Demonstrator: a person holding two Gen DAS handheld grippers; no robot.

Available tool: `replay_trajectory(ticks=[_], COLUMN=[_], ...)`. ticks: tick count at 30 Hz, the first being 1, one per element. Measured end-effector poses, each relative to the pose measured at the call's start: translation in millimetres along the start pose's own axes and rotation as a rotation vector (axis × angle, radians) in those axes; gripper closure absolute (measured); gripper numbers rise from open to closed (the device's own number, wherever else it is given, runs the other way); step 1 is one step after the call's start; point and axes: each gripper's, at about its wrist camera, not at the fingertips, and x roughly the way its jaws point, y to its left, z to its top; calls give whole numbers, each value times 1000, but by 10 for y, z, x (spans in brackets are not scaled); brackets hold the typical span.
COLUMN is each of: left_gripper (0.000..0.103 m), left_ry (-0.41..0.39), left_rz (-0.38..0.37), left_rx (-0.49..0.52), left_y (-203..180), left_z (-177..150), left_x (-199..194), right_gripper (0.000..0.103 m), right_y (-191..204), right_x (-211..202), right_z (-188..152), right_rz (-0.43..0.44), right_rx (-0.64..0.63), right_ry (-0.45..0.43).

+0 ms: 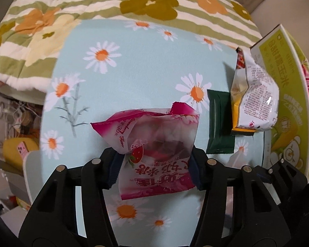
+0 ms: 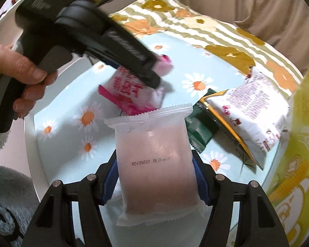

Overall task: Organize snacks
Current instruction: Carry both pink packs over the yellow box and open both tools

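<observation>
The sorting looks to be in its middle stretch: each gripper has a snack lifted clear of the daisy-print tabletop [image 1: 146, 65], while two more packets lie on it, and nothing shows where the snacks are meant to end up (the yellow-green carton [image 2: 298, 135] standing at the right edge may be the destination, but that is only a guess). The left gripper [image 1: 154, 164] has its fingers [image 1: 113, 168] drawn in narrow on the pink strawberry packet [image 1: 154, 142], pinching its crumpled lower half so the top flares out above the cloth; in the right wrist view the same packet hangs under the left tool, held by the person's hand [image 2: 20, 72]. The right gripper [image 2: 156, 177] has its blue-padded fingers [image 2: 199, 177] closed against both long edges of the pale pink wrapped bar [image 2: 156, 154], which points away from the camera with its printed date facing up. Left to handle, judging by what lies there, are the dark green packet [image 1: 220, 127] flat on the tabletop and the white and yellow bag [image 1: 255, 96] resting partly across it, leaning toward the carton. Behind the tabletop lies a flowered quilt [image 1: 92, 6].
</observation>
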Motion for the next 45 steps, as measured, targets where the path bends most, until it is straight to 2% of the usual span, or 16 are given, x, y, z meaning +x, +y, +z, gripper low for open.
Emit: replay_trajectory(ticks=[4,10,17,23,29,34,38,45], left_gripper=[52,52,52,52,52,52,52,52], left_ry=[-19,-92,-179,-225,-263,-282,-267,-215], left_rz=[-41,-90,-167,-242,-284,-296,-335,-316], left_rx=[-2,43,141,239,308,327,325,352], left_y=[97,137,-28,-303,-799,-1326,-1849,-2769], left_z=[8,50,133,227,271,248,188,-3], left_x=[-204,-632,-1136,-1419,-1617,-1636,-1551,-1210], right_gripper=[43,43,43,43,43,43,43,43], right_y=[-5,30,56,-50,-331,-729,-1111,-1643], right_x=[-171,-555,-1147,-1598,-2093,-2472,-2704,-2887], right_z=[90,280,418,437,217,-131,-403,-823], right_rz=[-36,-103,-189,-315,-375,-410,-419,-388], right_rx=[57,149,306,441,556,613,634,645], right_ry=[-38,-118,-228,-289,-364,-394,-388,-373])
